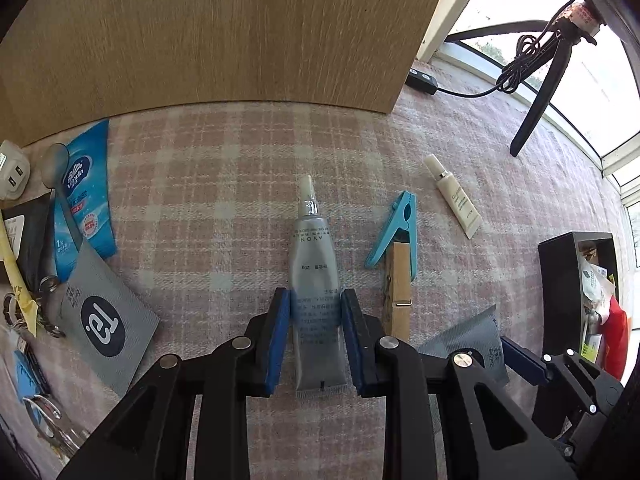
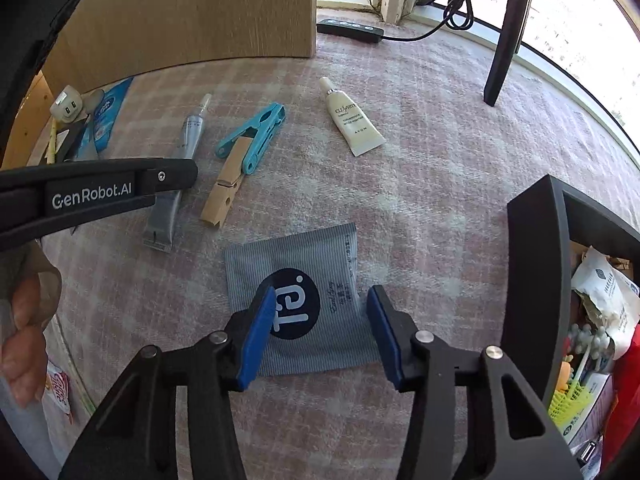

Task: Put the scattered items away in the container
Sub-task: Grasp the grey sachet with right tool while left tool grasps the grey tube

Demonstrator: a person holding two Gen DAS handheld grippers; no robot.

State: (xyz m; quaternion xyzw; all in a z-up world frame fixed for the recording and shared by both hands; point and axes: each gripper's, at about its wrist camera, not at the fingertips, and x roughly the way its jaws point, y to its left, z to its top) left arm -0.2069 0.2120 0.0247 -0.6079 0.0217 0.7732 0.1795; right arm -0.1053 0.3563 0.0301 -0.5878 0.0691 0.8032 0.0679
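Pink checked cloth (image 1: 200,168) covers the table, and the scattered things lie on it in front of a wooden panel (image 1: 200,32). The left gripper (image 1: 316,296) points steeply down at a silver tube (image 1: 316,240), which lies flat with its cap away from the camera. The blue pads (image 1: 280,332) stand on both sides of the tube's lower half and, as far as I can see, they touch and squeeze it.

Just to the right of the tube lie a blue clothes peg (image 1: 400,224) and a wooden peg (image 1: 400,280), which touch each other; further right is a cream tube (image 1: 454,196).

The right gripper (image 2: 320,296) hangs over a grey sachet (image 2: 300,264) with a dark round logo. Its jaws are apart, and the sachet lies flat on the cloth between them (I see no pad pressing on it).

The black container (image 2: 532,240) stands at the right edge, near the sachet, with several packets and small things already inside. A hand (image 2: 24,320) shows at the left border of the right wrist view.
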